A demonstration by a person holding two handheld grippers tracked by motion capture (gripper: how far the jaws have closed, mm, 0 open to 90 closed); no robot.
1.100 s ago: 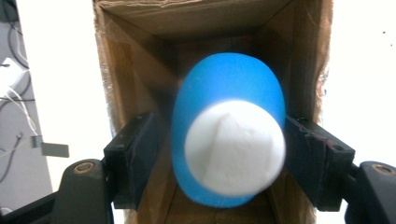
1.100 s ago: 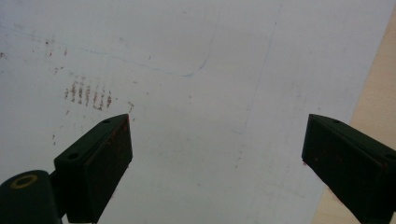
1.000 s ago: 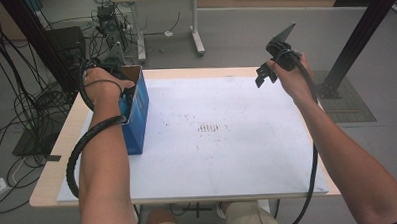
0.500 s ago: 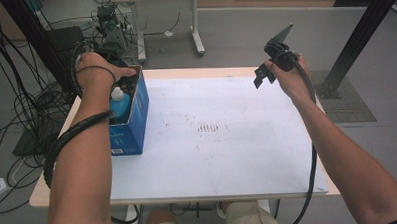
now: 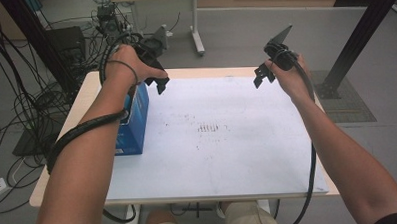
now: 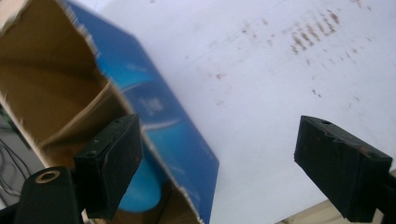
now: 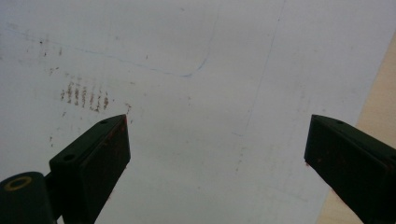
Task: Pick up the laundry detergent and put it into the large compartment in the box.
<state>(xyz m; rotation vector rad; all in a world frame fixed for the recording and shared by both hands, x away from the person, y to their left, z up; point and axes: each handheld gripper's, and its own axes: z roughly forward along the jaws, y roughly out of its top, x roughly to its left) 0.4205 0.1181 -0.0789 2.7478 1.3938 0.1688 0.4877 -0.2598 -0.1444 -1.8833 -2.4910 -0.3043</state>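
A white sheet (image 5: 222,136) covers most of the desk (image 5: 90,85), with the wooden rim showing along the far and left edges. Near the sheet's middle sits a patch of small brown marks (image 5: 209,127), a short row of vertical dashes with scattered specks around it. Along the left side of the desk stands a blue cardboard box (image 5: 135,119), open at the top with a torn brown edge; in the left gripper view something rounded and light blue (image 6: 140,186) lies inside it, though it is too blurred and too hidden to identify. The left hand-held gripper (image 5: 158,81) is held above the far end of the box, at the far left of the sheet, its jaws spread wide with nothing between them; in its own view one jaw sits over the box opening and the other over the bare sheet. The right hand-held gripper (image 5: 262,76) is raised over the far right part of the desk, well apart from the box, its jaws also spread wide and empty, looking down on the white sheet with the brown marks off to one side. A black cable (image 5: 77,133) winds around the left forearm, and another trails beneath the right arm.
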